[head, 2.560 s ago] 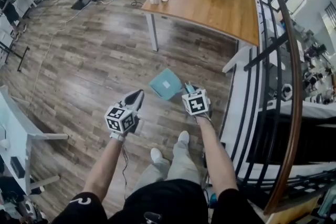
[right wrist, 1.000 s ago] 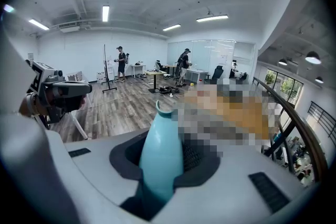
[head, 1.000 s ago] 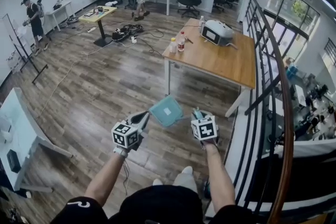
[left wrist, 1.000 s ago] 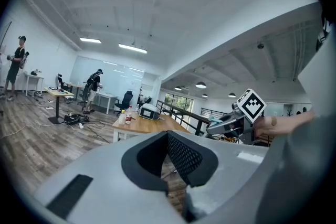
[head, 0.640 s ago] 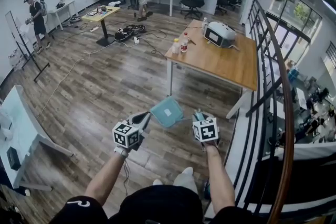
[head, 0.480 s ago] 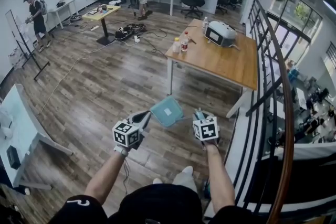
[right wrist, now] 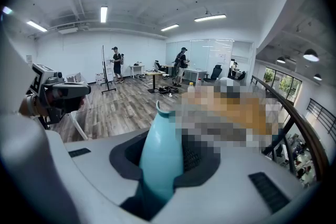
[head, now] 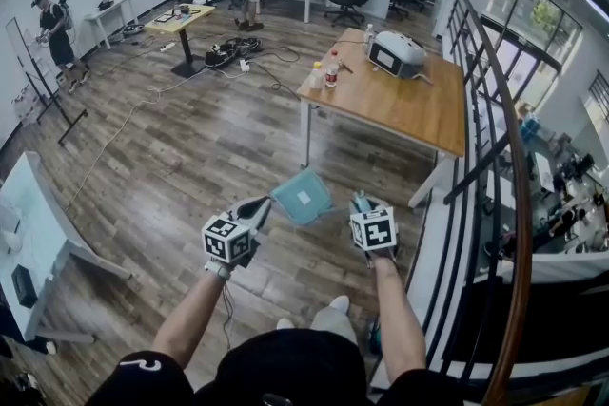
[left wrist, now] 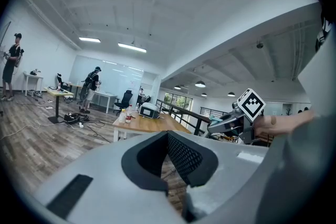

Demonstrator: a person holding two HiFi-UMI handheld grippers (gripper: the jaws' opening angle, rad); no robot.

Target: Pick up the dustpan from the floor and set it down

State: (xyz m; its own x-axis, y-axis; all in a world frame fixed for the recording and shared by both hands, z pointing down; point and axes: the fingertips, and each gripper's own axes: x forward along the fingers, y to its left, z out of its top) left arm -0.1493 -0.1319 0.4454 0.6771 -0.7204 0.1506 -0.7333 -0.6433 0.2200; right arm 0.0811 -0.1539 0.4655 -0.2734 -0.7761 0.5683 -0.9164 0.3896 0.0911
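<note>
**Head view.** Your right gripper [head: 360,204] is clenched on the handle of the teal dustpan [head: 303,197]. The dustpan hangs in the air in front of you, clear of the wooden floor [head: 181,157], between your two grippers.

**Right gripper view.** The handle [right wrist: 159,149] runs up between the two pads and fills the gap. You grip the narrow part, probably because the pan itself is too broad for the jaws. The gripper points somewhat downward, so the pan's weight likely hangs forward of the jaws rather than twisting in them.

**Left gripper view.** Your left gripper [left wrist: 169,157] stands parted with nothing between its pads; only floor shows through the gap. In the head view it sits just beside the pan's near corner, and whether it touches cannot be told. It is likely kept there as a steadying hand.

**Progress.** The pick-up appears done and the set-down remains. The table [head: 419,114] ahead bears a white machine [head: 395,55] and bottles [head: 329,71] and has bare surface. Whether it is the destination cannot be judged.
</note>
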